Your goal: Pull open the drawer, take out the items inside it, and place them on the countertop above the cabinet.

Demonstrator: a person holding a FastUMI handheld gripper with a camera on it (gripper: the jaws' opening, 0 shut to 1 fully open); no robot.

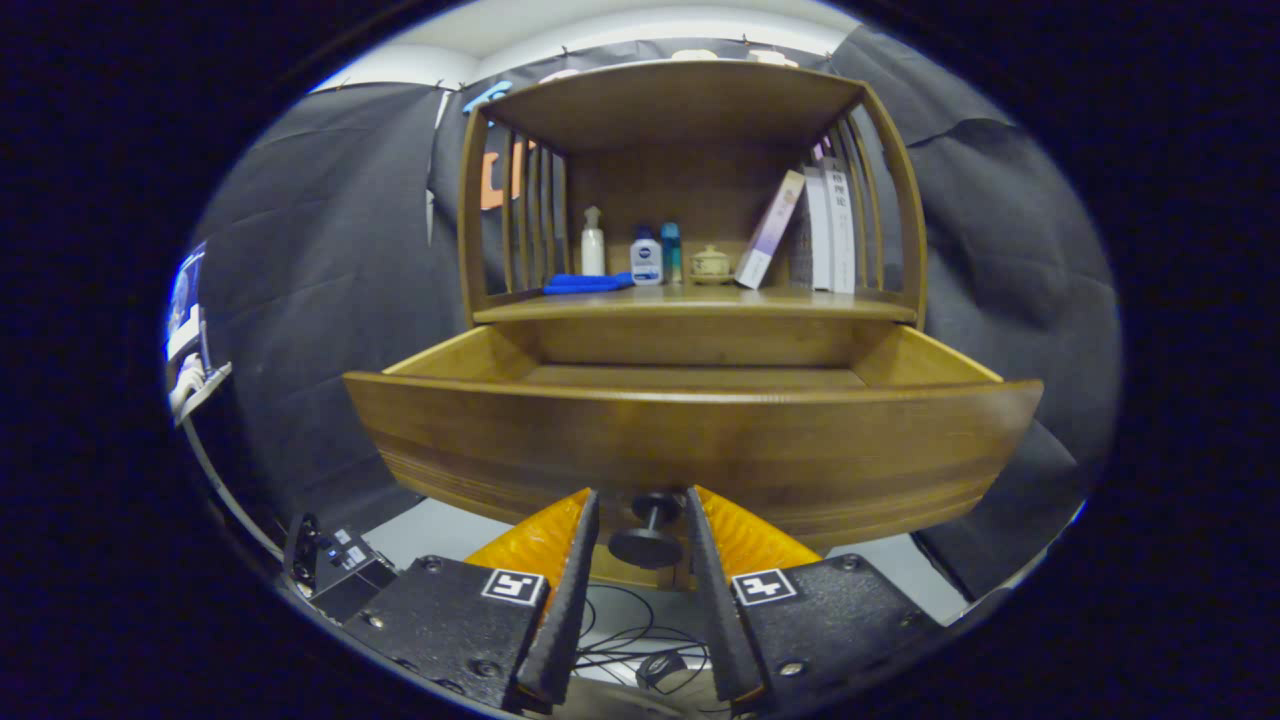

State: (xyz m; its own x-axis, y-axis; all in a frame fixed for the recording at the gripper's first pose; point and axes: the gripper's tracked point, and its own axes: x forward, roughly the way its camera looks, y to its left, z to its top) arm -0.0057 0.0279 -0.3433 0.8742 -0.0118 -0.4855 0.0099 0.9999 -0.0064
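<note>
Gripper view: my jaws sit narrowly either side of the knob (647,530), drawer (690,440) pulled open; next, release and reach inside.

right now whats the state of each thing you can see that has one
drawer: pulled open, inside hidden by its front
knob: between the tool's fingers, gaps on both sides
tool: open around the knob, not pressing it
books: upright, one leaning
bottles: upright on shelf
blue cloth: flat on shelf
small pot: lid on
</note>
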